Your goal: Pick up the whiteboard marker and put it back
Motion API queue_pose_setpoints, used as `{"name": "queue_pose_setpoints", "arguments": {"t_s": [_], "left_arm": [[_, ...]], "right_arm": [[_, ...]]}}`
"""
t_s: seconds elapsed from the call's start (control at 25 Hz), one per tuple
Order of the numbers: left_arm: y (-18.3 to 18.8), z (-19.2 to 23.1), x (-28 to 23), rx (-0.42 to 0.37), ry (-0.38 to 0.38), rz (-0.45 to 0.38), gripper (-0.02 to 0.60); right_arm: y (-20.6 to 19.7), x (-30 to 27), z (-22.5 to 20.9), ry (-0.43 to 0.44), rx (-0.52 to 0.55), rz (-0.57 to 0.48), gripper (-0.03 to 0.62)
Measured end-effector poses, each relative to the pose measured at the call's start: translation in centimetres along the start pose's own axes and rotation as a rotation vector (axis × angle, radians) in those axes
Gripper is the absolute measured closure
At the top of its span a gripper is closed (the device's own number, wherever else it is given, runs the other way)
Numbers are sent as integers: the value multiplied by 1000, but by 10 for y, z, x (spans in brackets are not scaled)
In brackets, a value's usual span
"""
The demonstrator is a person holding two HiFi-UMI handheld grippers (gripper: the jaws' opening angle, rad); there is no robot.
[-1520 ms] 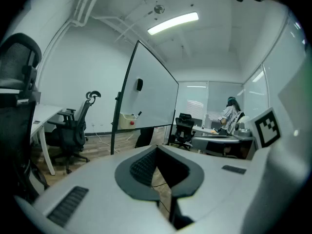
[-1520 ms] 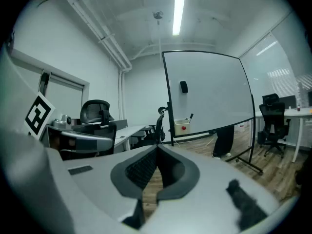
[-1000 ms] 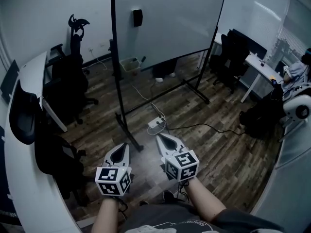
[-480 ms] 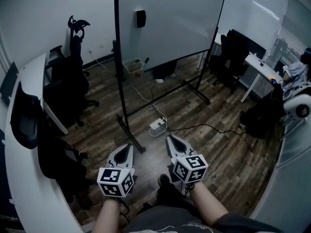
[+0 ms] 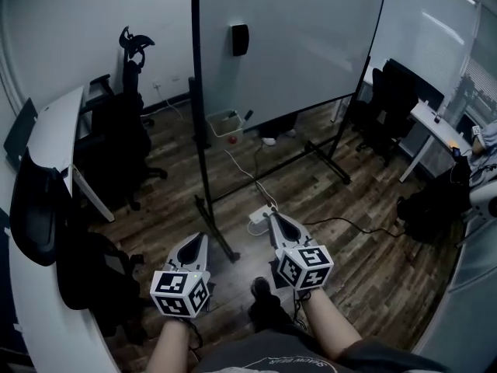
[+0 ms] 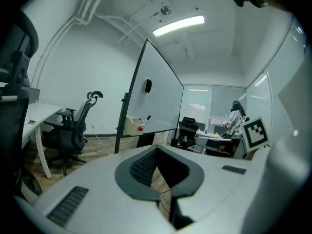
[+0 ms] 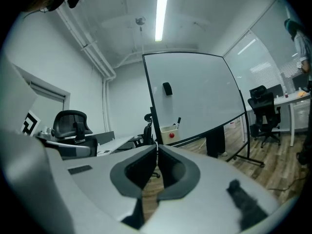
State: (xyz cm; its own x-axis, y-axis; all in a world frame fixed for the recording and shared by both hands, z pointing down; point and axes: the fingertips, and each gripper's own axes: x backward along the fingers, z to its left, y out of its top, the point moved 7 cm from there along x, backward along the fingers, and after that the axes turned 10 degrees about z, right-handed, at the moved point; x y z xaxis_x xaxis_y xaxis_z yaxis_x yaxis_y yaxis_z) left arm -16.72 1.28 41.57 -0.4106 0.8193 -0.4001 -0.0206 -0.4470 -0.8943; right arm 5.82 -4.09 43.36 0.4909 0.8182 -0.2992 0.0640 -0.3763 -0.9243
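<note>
At the far left, a curved white desk (image 5: 53, 127) is running along the wall, with black office chairs (image 5: 123, 134) standing beside it. The person is holding the left gripper (image 5: 196, 239) low over the wooden floor. In its own view, the left gripper (image 6: 157, 152) is showing both jaws pressed together at the tips, gripping nothing.

Just right of it, the rolling whiteboard (image 5: 299, 41) is standing upright on its black frame, and a black eraser (image 5: 240, 40) is sticking to its face. A small white box (image 5: 224, 123) is hanging at the board's lower left corner. The whiteboard marker (image 5: 247, 116) is standing in that box, slanting out over its rim as a thin dark stick, and a small red thing (image 5: 231, 141) is showing by the box.

The marker is sitting well ahead of both grippers and touching neither. In the left gripper view, the marker (image 6: 147, 117) is appearing above and a little left of the jaw tips. In the right gripper view, the marker (image 7: 179, 121) is appearing just above and right of them.

The right gripper (image 5: 273, 217) is hovering near the left one, over a white power strip (image 5: 260, 215) lying on the floor. Its own view is showing the right gripper (image 7: 157, 150) with jaws closed on each other, nothing between them. Farther right, more black chairs (image 5: 392, 99) are standing by another white desk (image 5: 436, 123).
</note>
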Motion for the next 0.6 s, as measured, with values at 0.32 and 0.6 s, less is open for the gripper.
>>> {"name": "queue_pose_setpoints", "arguments": {"t_s": [0.32, 0.6], "left_arm": [[43, 17, -89, 4, 20, 24, 569], [79, 25, -162, 8, 46, 18, 569]], "right_arm": [[42, -83, -62, 29, -18, 8, 571], [65, -140, -114, 62, -13, 39, 571]]}}
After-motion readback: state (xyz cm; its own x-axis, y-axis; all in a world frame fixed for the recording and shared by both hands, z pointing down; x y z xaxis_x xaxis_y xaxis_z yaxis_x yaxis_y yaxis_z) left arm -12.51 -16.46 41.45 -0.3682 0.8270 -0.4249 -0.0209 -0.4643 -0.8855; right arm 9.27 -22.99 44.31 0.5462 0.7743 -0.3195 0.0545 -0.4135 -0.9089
